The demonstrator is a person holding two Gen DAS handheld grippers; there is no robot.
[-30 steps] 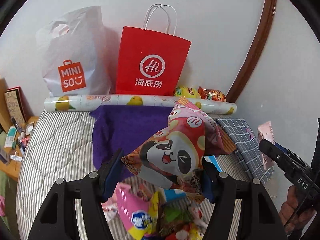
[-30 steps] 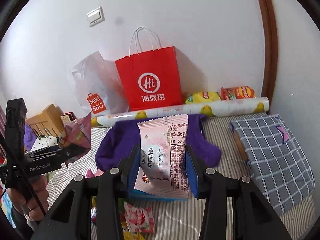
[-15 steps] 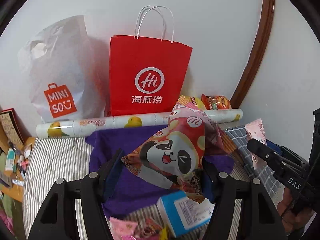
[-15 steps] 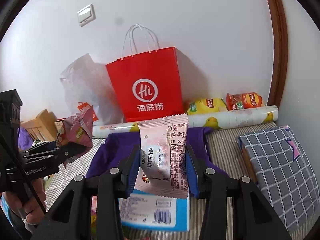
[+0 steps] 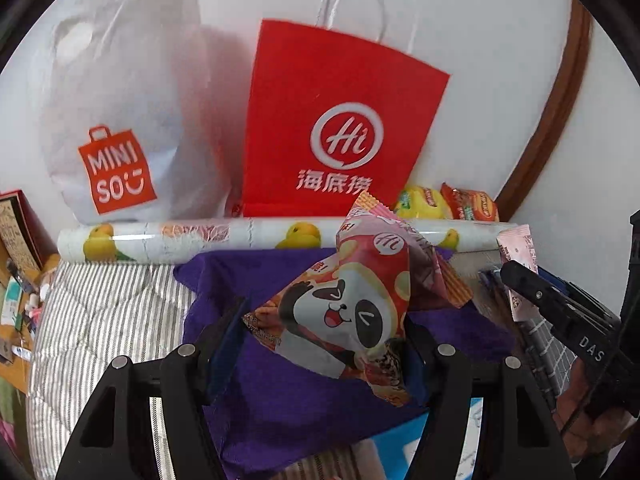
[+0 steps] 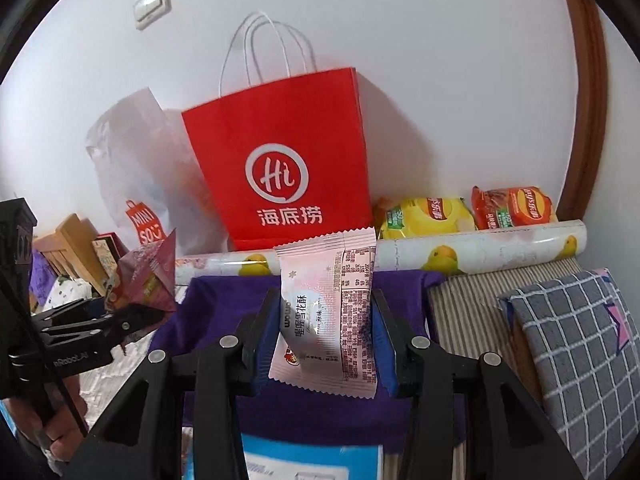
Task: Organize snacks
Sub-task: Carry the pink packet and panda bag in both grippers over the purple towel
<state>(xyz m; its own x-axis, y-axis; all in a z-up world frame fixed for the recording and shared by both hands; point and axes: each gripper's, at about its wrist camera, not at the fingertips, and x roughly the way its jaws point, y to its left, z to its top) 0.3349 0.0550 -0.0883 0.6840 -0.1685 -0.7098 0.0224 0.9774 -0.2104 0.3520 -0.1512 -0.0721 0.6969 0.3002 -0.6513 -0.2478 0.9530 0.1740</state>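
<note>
My left gripper (image 5: 324, 320) is shut on a red panda-print snack bag (image 5: 348, 308) and holds it above the purple cloth (image 5: 280, 400), in front of the red Hi paper bag (image 5: 340, 128). My right gripper (image 6: 326, 312) is shut on a pink snack packet (image 6: 328, 312), held upright before the same red bag (image 6: 280, 160). The left gripper and its bag (image 6: 148, 276) show at the left of the right wrist view. The right gripper with the pink packet (image 5: 518, 248) shows at the right of the left wrist view.
A white Miniso plastic bag (image 5: 120, 120) stands left of the red bag. A printed paper roll (image 6: 480, 252) lies along the wall, with yellow (image 6: 424, 216) and red chip bags (image 6: 512, 206) behind it. A checked cushion (image 6: 580, 352) lies right. A blue box (image 6: 312, 460) lies below.
Both grippers have moved forward toward the red paper bag with their snacks still held. The loose snack pile below has dropped out of view.
</note>
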